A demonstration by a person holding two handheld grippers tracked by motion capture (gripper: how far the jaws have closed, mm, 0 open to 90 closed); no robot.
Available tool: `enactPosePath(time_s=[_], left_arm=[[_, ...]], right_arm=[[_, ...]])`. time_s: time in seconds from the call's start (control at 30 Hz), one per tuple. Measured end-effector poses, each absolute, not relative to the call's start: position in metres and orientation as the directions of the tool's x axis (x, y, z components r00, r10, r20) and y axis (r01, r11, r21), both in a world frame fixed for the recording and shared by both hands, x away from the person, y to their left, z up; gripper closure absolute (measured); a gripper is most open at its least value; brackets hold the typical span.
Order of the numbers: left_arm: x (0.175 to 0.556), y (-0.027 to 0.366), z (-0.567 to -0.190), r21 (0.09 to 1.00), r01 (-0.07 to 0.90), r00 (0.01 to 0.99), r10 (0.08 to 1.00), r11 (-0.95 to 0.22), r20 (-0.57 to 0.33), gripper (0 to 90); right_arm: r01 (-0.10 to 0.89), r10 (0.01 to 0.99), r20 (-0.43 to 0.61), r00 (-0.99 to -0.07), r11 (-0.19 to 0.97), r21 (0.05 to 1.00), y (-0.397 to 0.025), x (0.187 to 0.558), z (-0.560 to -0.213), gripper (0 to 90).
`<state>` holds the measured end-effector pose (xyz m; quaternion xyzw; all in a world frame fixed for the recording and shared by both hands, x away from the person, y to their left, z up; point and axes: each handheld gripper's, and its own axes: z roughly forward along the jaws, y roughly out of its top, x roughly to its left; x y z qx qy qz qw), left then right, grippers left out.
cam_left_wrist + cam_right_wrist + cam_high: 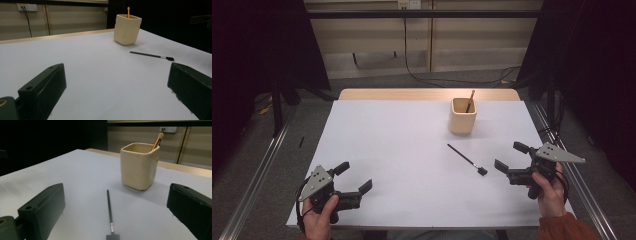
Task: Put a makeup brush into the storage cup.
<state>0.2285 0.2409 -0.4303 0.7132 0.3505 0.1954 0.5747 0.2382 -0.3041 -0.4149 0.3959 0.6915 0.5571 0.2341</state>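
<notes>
A thin black brush (466, 159) lies flat on the white table (402, 150), its bristle end toward the right gripper; it also shows as the brush (151, 55) and the brush (110, 213). Behind it stands a cream square cup (462, 116), cup (127, 29), cup (139, 165), with a wooden stick (470, 100) leaning inside. My right gripper (512, 157) is open just right of the brush's bristle end, empty. My left gripper (353, 177) is open near the front left corner, holding nothing.
The table's wooden far edge (427, 94) shows beyond the white sheet. Metal rails (257, 175) run along both sides on the floor. Cables (447, 80) trail across the floor behind the table. Dark curtains hang at left and right.
</notes>
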Motion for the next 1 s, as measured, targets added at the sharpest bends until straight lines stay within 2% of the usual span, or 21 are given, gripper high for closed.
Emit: enactPosePath(time_s=[0.57,1.0], left_arm=[[0.231,0.239,-0.431,0.956,0.271,0.691,0.714,-0.113,-0.112,1.8],[0.232,0.237,-0.431,0.956,0.266,0.704,0.702,-0.126,-0.104,1.8]], right_arm=[[0.266,0.769,0.099,-0.631,0.094,0.959,-0.275,0.299,-0.398,2.6],[0.307,0.745,0.099,-0.660,0.147,0.940,-0.255,0.332,-0.397,2.6]])
